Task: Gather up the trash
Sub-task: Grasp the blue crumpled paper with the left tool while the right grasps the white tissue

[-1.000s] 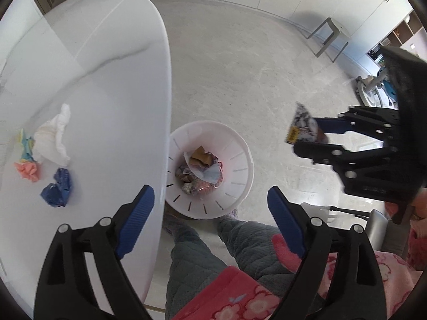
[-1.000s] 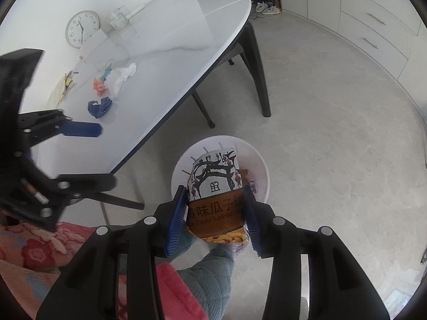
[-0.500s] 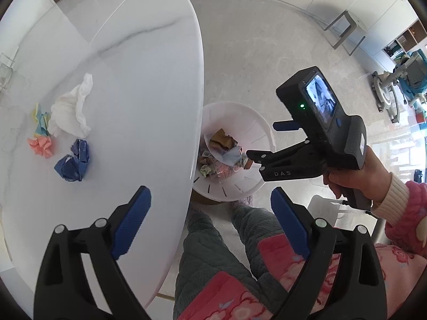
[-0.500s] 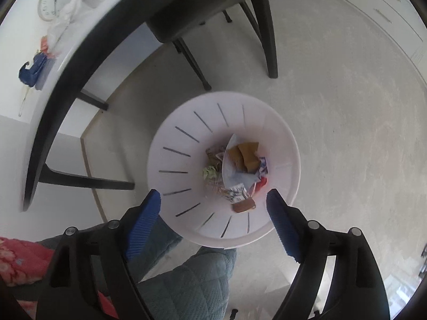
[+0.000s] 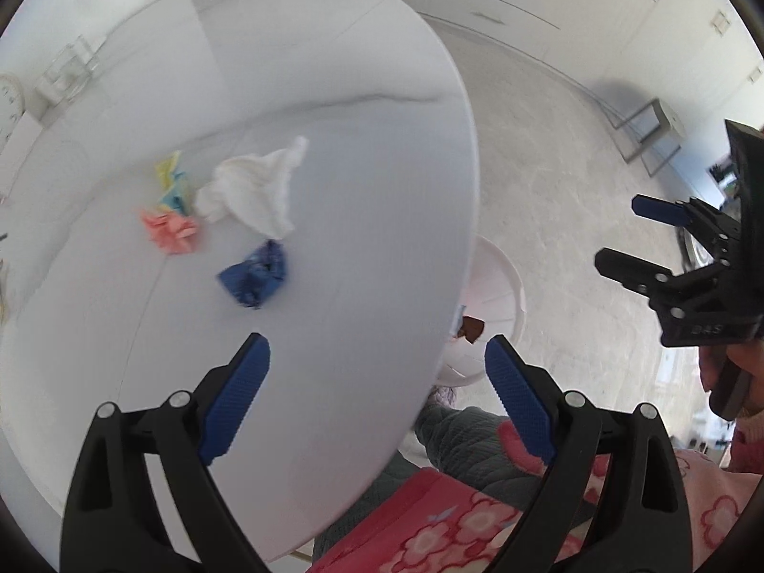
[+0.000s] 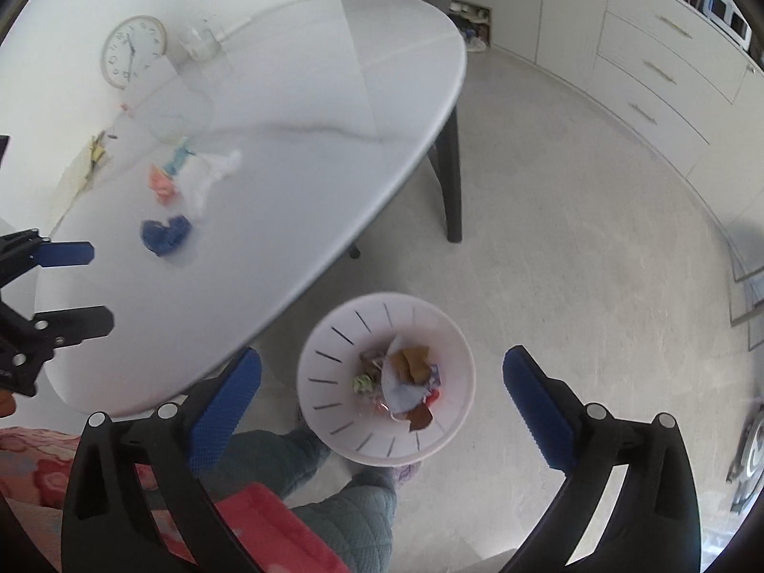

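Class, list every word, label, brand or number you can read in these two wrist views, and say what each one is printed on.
"DAS": embossed on the black body of the right gripper, left wrist view; slightly blurred.
Round white wall clock: numerals ring the dial, too small to read.
Wrappers in the white slotted plastic bin: any print too blurred to read.
Crumpled blue paper on the white oval table: no text visible.

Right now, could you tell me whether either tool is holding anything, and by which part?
Nothing is held. The left tool and the right tool are both open with nothing between their fingers.
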Demonstrator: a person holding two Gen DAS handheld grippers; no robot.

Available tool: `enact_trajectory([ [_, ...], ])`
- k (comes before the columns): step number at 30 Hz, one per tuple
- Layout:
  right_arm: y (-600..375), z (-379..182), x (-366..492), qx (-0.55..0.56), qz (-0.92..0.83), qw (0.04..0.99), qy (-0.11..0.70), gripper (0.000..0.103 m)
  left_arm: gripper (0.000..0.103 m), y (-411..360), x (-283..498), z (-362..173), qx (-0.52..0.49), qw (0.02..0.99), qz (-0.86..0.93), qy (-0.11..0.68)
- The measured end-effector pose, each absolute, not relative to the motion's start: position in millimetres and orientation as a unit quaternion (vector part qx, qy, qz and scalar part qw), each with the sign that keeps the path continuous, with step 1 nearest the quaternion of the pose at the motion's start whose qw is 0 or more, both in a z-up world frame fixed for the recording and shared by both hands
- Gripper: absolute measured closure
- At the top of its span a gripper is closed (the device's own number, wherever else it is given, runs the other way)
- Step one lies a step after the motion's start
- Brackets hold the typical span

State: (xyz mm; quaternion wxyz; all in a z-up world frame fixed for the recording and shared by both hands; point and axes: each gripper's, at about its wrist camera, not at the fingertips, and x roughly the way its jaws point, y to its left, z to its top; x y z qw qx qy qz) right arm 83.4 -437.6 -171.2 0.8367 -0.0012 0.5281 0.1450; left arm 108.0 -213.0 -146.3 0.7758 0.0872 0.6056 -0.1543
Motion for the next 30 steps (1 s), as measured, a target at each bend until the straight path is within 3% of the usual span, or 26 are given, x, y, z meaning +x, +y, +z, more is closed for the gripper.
enact_trajectory([
  [13,-381.8,-161.2,120.7,-0.013,0.17,0.834,0.525,0.002,0.018,-161.1,155.7,-184.6,0.035,0.778,-0.109,0.618],
  [23,-380.8,-165.5,124.1,-0.008,0.165,0.829,0.535,0.002,0.042,-155.4,181.8,-218.1,0.025,0.759,-0.066,0.647],
  [27,-381.0,-166.7,122.9,-0.009,0.168,0.826,0.537,0.002,0.067,-156.8,188.8,-226.3,0.019,0.757,-0.055,0.651],
  [30,-378.0,-166.7,121.6,-0.013,0.174,0.825,0.537,0.002,0.069,-155.3,188.2,-225.5,0.019,0.763,-0.05,0.644],
])
